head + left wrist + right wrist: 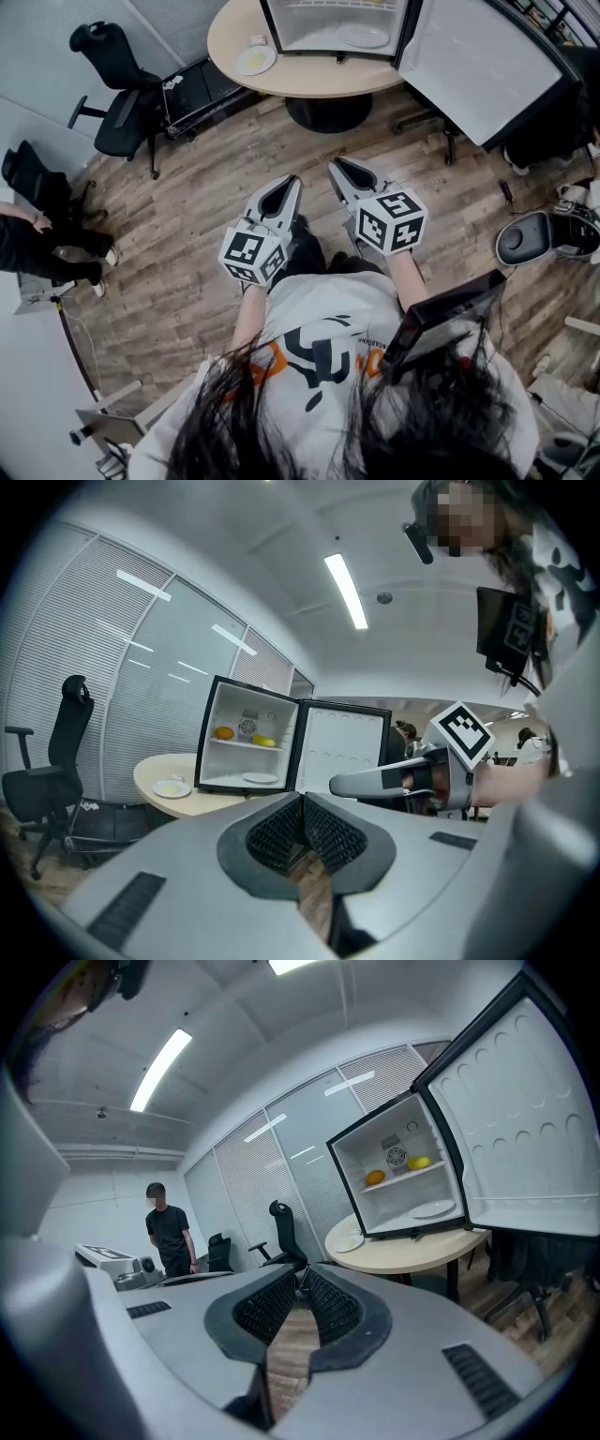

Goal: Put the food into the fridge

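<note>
L tongs [302,801] & R tongs [302,1279]: both closed, nothing btwn jaws, held side by side over wood floor [197,187]. Food, i.e. orange fruit [223,732] + yellow fruit [264,742], sits on shelf of open fridge [234,705] on round table [309,80]. Head view hides that shelf. Only R gripper view shows person in black [171,1232]. Print on my shirt [309,300] unreadable.

Fridge [300,23] top past head view's edge
</note>
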